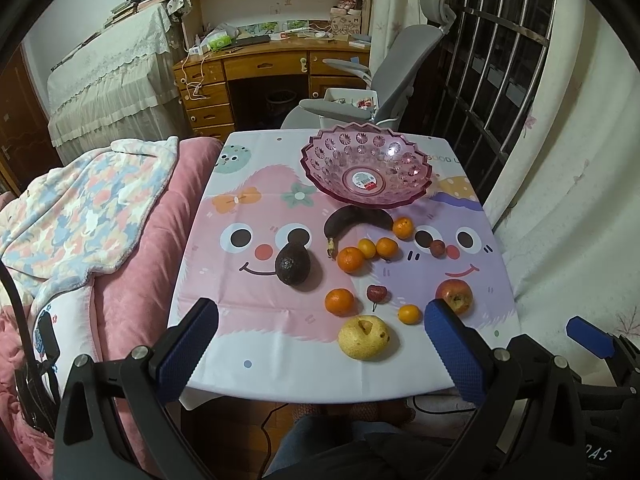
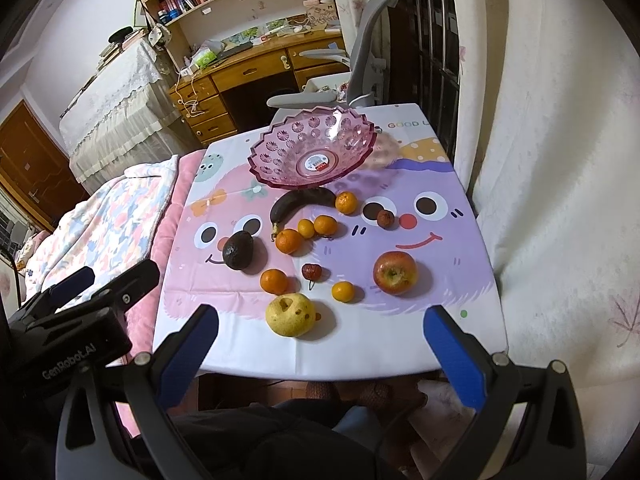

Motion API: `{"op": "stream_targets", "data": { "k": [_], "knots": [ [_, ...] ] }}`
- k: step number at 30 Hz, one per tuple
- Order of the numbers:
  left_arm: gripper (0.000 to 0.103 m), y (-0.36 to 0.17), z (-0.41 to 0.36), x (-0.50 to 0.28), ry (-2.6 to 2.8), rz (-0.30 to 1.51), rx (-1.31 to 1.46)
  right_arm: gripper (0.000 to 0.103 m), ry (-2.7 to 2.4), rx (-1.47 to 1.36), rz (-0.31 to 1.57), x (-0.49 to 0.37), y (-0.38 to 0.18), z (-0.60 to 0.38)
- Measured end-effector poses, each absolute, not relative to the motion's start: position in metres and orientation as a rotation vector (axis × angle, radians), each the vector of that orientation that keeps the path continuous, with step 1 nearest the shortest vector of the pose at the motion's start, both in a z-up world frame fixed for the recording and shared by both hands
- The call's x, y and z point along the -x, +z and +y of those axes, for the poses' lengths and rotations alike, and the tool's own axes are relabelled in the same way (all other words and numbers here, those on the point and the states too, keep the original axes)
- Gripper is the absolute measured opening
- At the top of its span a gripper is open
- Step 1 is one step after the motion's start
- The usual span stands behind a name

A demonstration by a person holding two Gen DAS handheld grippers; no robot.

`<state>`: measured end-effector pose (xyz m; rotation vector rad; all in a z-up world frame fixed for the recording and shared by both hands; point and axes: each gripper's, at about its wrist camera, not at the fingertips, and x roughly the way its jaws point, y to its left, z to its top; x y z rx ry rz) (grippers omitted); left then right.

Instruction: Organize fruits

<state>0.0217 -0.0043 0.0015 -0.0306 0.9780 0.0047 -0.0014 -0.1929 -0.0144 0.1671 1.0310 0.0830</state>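
Hovering wide apart and empty, left gripper (image 1: 320,344) and right gripper (image 2: 322,344) face the desk (image 2: 400,352); scattered fruit lies at six o'clock of the pink bowl (image 2: 312,148), yellow pear (image 2: 291,315) nearest.

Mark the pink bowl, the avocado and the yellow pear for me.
pink bowl (image 1: 320,176): left wrist view, bare inner wall.
avocado (image 1: 293,265): left wrist view, middle of its dark skin.
yellow pear (image 2: 291,315): right wrist view, middle of its body.

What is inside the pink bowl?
No fruit yet. The pink bowl holds only a red-and-white sticker on its bottom. The table under the bowl is hidden.
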Motion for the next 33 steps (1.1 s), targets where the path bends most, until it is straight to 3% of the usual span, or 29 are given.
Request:
{"op": "stream_targets", "data": {
  "k": [33],
  "knots": [
    [0.100, -0.034, 0.045, -0.053, -0.207, 1.104, -0.001, 0.103, -0.039, -0.238, 0.931, 0.018, -0.016, -0.146]
  ]
}}
